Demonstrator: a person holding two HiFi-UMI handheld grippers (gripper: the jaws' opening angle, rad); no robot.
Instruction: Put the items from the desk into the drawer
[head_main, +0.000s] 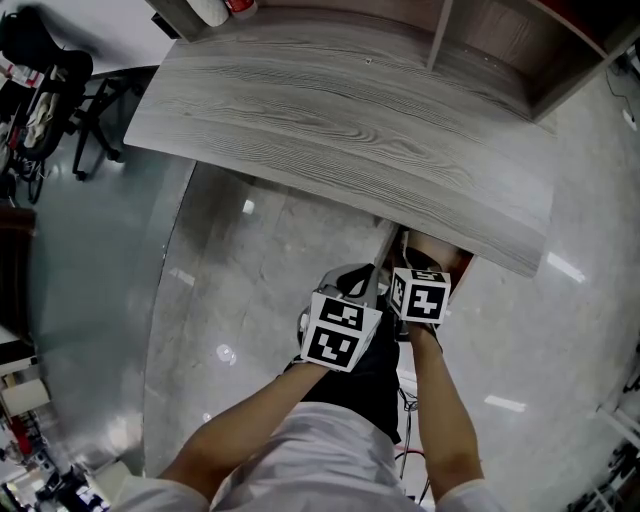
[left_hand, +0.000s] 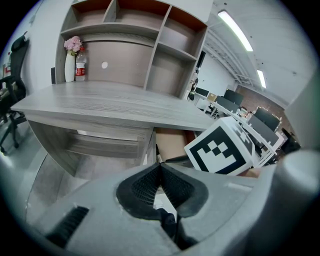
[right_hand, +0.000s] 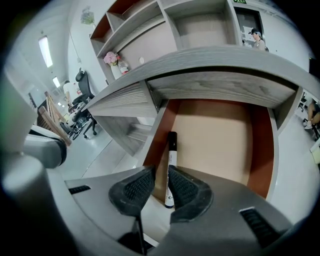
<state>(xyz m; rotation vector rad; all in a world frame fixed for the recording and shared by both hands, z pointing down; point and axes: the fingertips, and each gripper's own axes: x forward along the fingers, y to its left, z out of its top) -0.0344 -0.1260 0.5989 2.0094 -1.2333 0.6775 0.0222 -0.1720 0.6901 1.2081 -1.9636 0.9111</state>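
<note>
under the grey bench (head_main: 340, 130), the brown drawer (right_hand: 220, 135) is pulled out. the right tool (right_hand: 160, 174) hangs over it, jaws a little apart, gripping nothing. the left tool (left_hand: 160, 166) sits close beside, jaws pressed together, empty. both arms (head_main: 440, 400) reach forward. the marker (right_hand: 171, 160) lies on the drawer floor by the left wall, showing in the right tool's gap.

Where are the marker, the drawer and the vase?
marker (right_hand: 171, 157): right gripper view, white barrel.
drawer (right_hand: 220, 140): right gripper view, bare floor.
vase (left_hand: 69, 69): left gripper view, white body.
</note>
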